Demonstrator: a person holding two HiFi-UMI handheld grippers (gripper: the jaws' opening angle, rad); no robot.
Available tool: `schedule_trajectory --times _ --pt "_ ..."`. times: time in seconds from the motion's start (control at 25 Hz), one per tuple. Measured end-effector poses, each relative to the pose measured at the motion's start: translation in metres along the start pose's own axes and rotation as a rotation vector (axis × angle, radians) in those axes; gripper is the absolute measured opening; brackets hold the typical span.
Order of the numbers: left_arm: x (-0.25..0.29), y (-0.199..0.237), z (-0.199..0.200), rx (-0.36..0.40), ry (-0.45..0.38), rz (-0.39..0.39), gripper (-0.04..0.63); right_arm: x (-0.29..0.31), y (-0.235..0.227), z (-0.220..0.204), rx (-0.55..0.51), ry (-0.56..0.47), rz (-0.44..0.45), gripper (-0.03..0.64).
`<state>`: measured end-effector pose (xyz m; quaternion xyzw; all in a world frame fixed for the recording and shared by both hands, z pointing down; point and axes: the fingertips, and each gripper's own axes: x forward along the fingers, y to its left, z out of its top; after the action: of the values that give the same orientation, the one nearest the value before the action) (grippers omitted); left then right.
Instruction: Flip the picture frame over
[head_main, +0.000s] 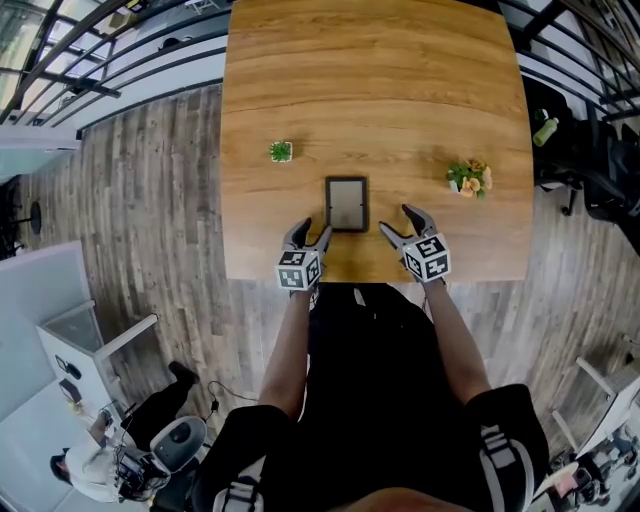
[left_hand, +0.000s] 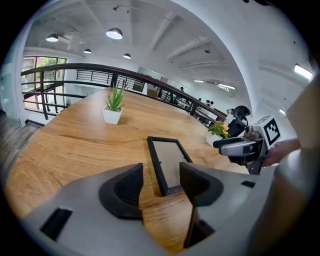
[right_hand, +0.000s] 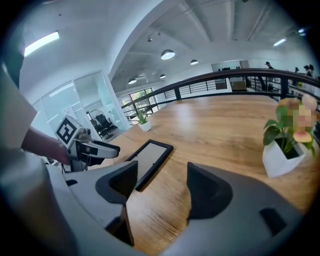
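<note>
The picture frame (head_main: 346, 204) is lying flat on the wooden table (head_main: 380, 90), close to the edge nearest us, its long sides running away from us. It is showing a dark border around a pale grey panel; we cannot tell whether that is the front or the back.

We are holding our left gripper (head_main: 311, 232) just beside the frame's near left corner. Its jaws are standing apart with nothing clamped: in the left gripper view the frame (left_hand: 169, 162) is lying beyond the gap (left_hand: 161, 187), and neither pad is pressing on it.

Our right gripper (head_main: 397, 222) is hanging just beside the frame's near right corner, angled toward it. Its jaws are also gaping wide and empty (right_hand: 162, 187), with only bare table between them and the frame (right_hand: 149, 161) off to their left.

Each gripper is appearing in the other's view (left_hand: 235, 146) (right_hand: 100, 148).

Farther out on the table, a small green plant (head_main: 280, 151) in a white pot is standing to the left, and a pot of orange flowers (head_main: 469, 178) is standing to the right, both well apart from the frame.

Beyond the table, a dark railing (left_hand: 75, 75) is running along it.
</note>
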<state>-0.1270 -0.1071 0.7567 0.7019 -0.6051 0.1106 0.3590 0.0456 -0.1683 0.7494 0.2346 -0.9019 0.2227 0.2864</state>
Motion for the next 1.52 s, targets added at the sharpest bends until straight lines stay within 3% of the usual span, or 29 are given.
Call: schedule_trajectory --times 0.2,0.6,1.0,1.52 --pt "0.011 0.003 -0.009 -0.019 0.002 0.025 0.25 -0.004 -0.006 0.001 -0.002 0.011 -0.013 0.31" --pt "0.034 0.011 -0.013 0.013 0.01 0.075 0.239 -0.024 -0.021 -0.016 0.006 0.04 -0.062 0.31" --pt "0.04 0.021 -0.013 0.071 0.023 0.178 0.227 -0.036 -0.028 -0.025 0.032 0.041 -0.091 0.31" --pt "0.051 0.014 -0.009 0.069 0.017 0.197 0.087 -0.044 -0.034 -0.029 0.042 0.025 -0.129 0.29"
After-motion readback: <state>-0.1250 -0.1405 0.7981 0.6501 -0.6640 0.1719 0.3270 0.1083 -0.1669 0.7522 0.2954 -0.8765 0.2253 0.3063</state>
